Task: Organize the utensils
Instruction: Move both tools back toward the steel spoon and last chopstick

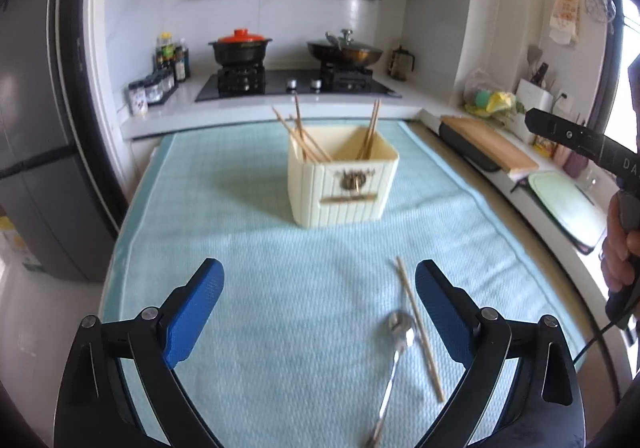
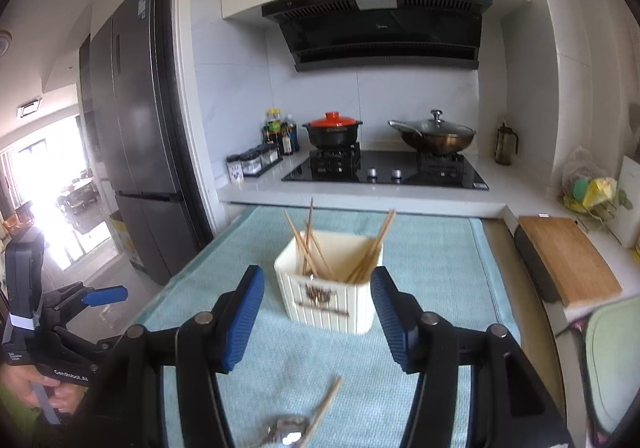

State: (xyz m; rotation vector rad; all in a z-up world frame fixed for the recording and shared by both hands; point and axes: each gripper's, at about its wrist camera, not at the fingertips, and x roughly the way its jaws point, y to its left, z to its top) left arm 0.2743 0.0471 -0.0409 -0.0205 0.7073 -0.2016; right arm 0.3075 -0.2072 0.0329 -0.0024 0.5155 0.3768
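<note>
A cream utensil holder (image 1: 343,179) stands on the light blue mat (image 1: 248,232), with several wooden chopsticks (image 1: 304,136) leaning inside it. On the mat near me lie a metal spoon (image 1: 394,352) and one loose chopstick (image 1: 420,328). My left gripper (image 1: 319,312) hovers over the mat with its blue pads wide apart and nothing between them; the spoon and chopstick lie just inside its right finger. My right gripper (image 2: 318,318) is open too and empty, the holder (image 2: 330,290) beyond it, the spoon (image 2: 286,432) and chopstick (image 2: 324,404) below. Its black body (image 1: 580,144) shows at the right.
Behind the mat is a stove (image 1: 296,82) with a red-lidded pot (image 1: 240,46) and a lidded wok (image 1: 345,48). Spice jars (image 1: 154,86) stand at the left. A wooden board (image 1: 488,142) and a green board (image 1: 568,200) lie at the right. A fridge (image 2: 132,120) stands left.
</note>
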